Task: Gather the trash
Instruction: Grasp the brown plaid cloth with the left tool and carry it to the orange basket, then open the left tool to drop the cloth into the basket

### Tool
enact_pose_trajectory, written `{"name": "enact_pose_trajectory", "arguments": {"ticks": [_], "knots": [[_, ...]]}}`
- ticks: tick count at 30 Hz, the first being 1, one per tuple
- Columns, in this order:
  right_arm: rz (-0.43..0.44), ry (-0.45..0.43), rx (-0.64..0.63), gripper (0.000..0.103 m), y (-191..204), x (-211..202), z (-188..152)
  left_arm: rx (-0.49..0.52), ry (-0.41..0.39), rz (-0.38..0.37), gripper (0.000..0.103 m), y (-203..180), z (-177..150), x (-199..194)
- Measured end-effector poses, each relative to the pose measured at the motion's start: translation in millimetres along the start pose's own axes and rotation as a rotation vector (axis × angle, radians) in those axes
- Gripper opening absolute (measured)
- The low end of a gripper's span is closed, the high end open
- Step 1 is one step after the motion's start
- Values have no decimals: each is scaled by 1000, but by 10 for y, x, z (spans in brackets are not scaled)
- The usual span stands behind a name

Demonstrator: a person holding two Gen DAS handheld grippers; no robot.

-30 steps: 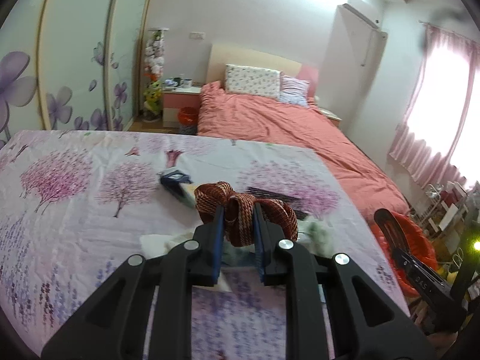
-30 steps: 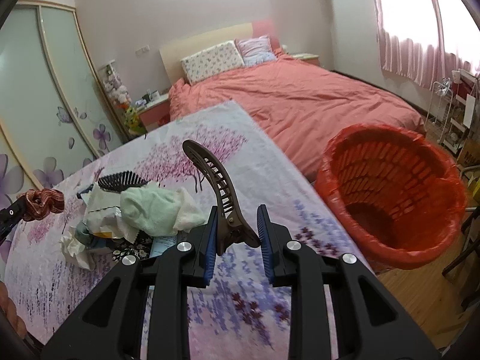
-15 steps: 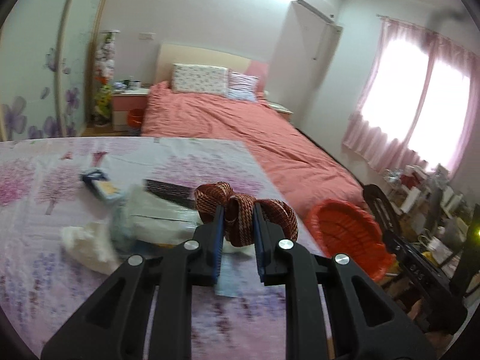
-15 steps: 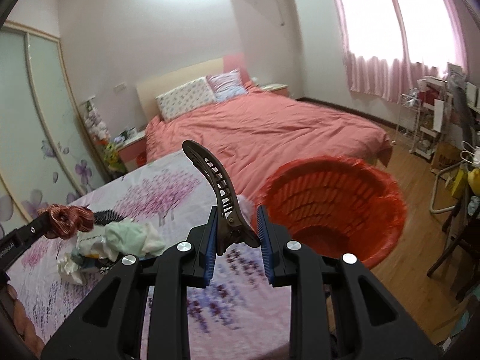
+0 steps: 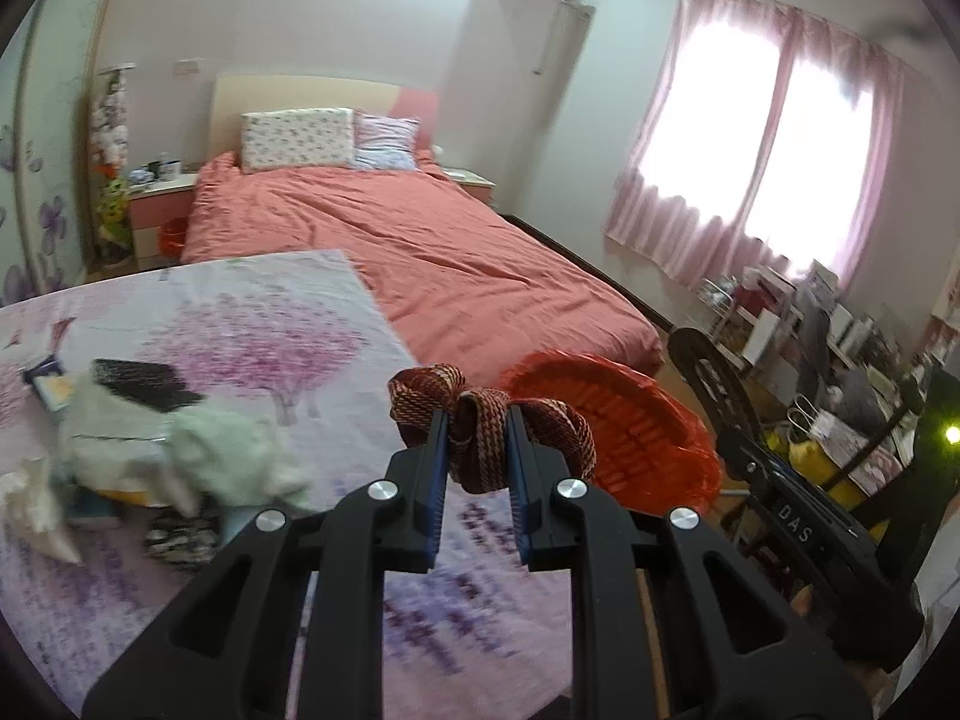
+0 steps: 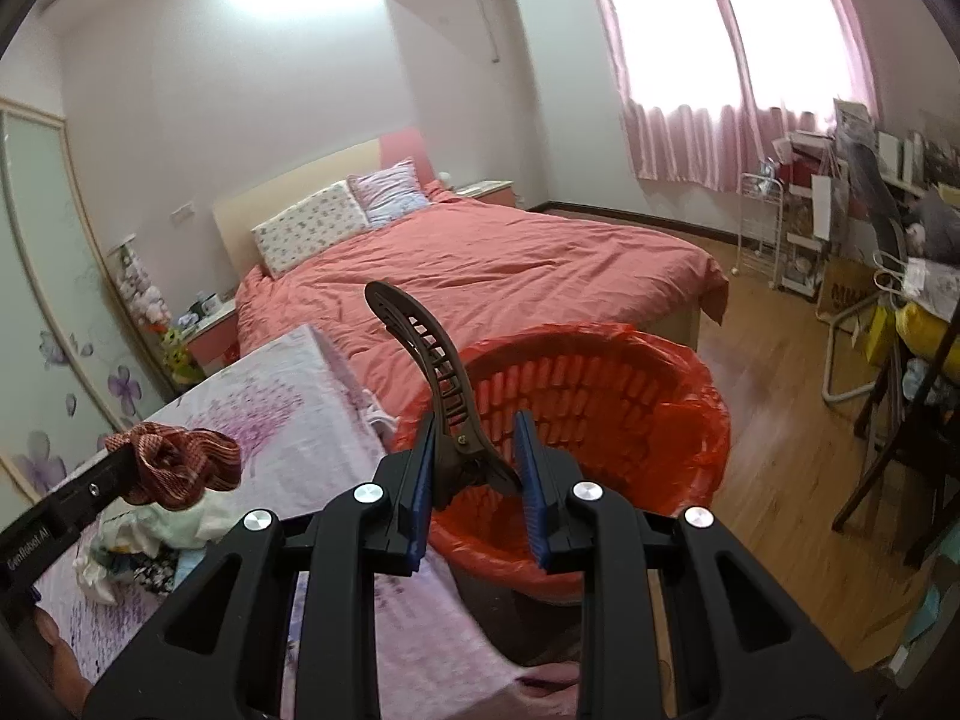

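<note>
Right wrist view: your right gripper [image 6: 474, 468] pinches a brown hair clip [image 6: 435, 384] over the red basket [image 6: 672, 420]; its inside looks bare. Your left gripper [image 5: 477, 450] squeezes a woven band [image 5: 480, 426] near it.

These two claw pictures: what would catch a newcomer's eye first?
Probably the red basket on the floor beside the flowered bedspread. The right claw, shut on a brown hair clip, is in front of it. The left claw grips a knotted red-brown woven band near the basket's rim.
</note>
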State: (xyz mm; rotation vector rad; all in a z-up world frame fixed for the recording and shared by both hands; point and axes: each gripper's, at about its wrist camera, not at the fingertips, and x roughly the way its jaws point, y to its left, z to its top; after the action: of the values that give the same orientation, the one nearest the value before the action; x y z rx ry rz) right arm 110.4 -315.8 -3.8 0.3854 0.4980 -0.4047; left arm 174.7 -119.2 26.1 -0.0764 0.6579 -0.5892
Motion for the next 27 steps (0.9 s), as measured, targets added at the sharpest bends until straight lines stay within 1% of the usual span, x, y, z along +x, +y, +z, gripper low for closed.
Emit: {"name": "enact_pose_trajectory", "arguments": {"ticks": [7,12,14,17,19,21,23,27], "knots": [[-5,26,65,26,-279,204,30,51,42,-69,19,-413,4,500],[-1,47,118,26,-445,336,56,79,90,-86,19,-595,-12,897],[12,59,143,26,-511,402,69,85,125,-91,22,-637,-26,1088],[30,84,168,27,-562,475,83,80,174,-87,33,-652,-54,1341],[38,94,182,28,-594,509,86,79,197,-82,43,-636,-77,1466],[34,101,181,29,-598,515,66,80,206,-68,47,-615,-95,1518],[30,103,178,35,-620,516,61,78,214,-45,48,-566,-118,1547],[-2,91,146,40,-559,425,39,79,206,-1,53,-434,-142,1457]]}}
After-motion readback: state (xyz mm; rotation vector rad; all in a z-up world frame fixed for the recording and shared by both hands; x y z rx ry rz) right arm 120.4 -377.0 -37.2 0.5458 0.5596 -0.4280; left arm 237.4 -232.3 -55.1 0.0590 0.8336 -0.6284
